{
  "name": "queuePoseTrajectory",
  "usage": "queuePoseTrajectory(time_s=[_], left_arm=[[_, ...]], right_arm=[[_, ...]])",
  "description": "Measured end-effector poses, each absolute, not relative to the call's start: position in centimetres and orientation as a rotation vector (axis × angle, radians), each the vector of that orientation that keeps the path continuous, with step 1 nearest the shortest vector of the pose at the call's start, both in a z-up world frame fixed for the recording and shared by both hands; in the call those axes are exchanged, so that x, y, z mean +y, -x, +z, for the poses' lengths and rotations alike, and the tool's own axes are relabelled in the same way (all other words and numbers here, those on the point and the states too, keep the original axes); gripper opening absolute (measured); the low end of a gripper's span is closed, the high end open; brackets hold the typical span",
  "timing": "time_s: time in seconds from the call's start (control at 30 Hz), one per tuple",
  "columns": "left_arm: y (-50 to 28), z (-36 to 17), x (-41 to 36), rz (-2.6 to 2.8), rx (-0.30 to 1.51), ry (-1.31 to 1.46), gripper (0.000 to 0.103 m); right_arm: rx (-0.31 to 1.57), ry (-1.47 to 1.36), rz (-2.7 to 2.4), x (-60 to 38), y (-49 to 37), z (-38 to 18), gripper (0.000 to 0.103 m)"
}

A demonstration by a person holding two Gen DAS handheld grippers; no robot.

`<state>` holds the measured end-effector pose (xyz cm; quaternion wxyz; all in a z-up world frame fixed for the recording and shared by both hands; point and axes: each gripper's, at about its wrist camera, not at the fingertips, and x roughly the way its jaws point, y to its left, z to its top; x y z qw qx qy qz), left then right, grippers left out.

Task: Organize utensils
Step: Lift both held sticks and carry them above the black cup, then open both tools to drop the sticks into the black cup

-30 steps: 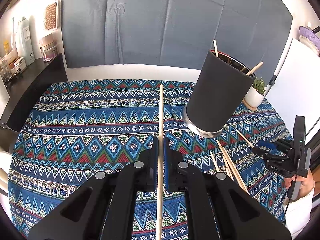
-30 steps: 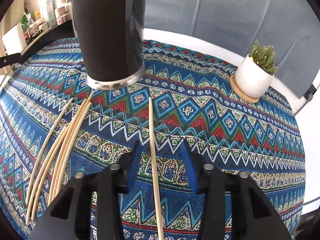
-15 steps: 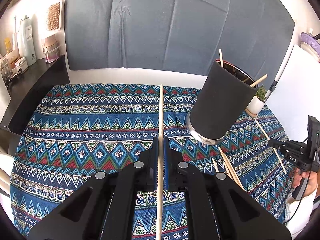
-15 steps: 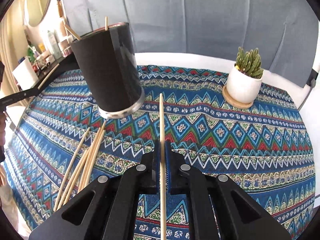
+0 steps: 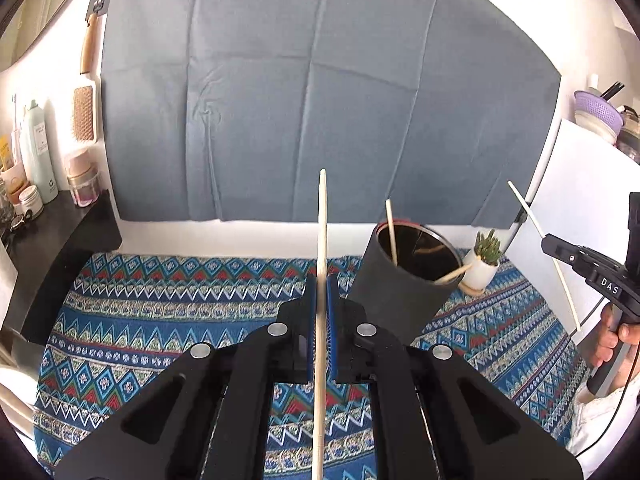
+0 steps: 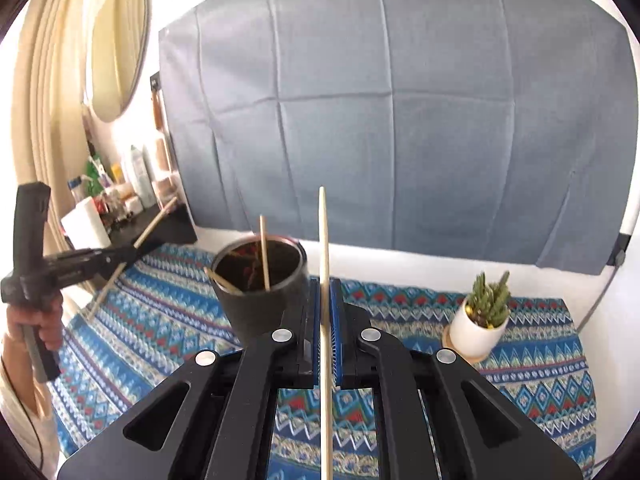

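Taking the black holder cup as the landmark, a dark shelf with bottles and jars lay far to its left, against the wall below a hanging hairbrush. Nearer, left of the cup, the left claw was raised above the patterned cloth on the bench, its blue pads clenched on a wooden chopstick whose tip pointed up toward the grey backdrop. The cup itself stood upright on the cloth with two chopsticks leaning inside it, one against its left rim and one across its right rim. Just right of the cup and behind it sat a small cactus in a white pot. Further right, the right claw was lifted above the bench as well, clamped shut on a second chopstick that ran straight out between its pads; a hand gripped its handle at the far right edge of the left claw's view.
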<state>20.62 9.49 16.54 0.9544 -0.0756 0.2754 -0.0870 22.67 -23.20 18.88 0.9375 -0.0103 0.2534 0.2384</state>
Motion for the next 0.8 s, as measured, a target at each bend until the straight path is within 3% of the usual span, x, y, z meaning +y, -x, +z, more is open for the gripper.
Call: queuePoseTrajectory(time_s=[0.5,0.8], left_arm=[[-25.4,20.7,5.1,-0.375,0.259,0.188,0.005],[-28.4,18.4,1.2,-0.488,0.169,0.145,0.005]], right_arm=[[0.241,-0.253,0.686,-19.3,-28.7,20.5,0.005],[0.177,-0.329,0.769,-17.7,-31.2,18.2,0.005]])
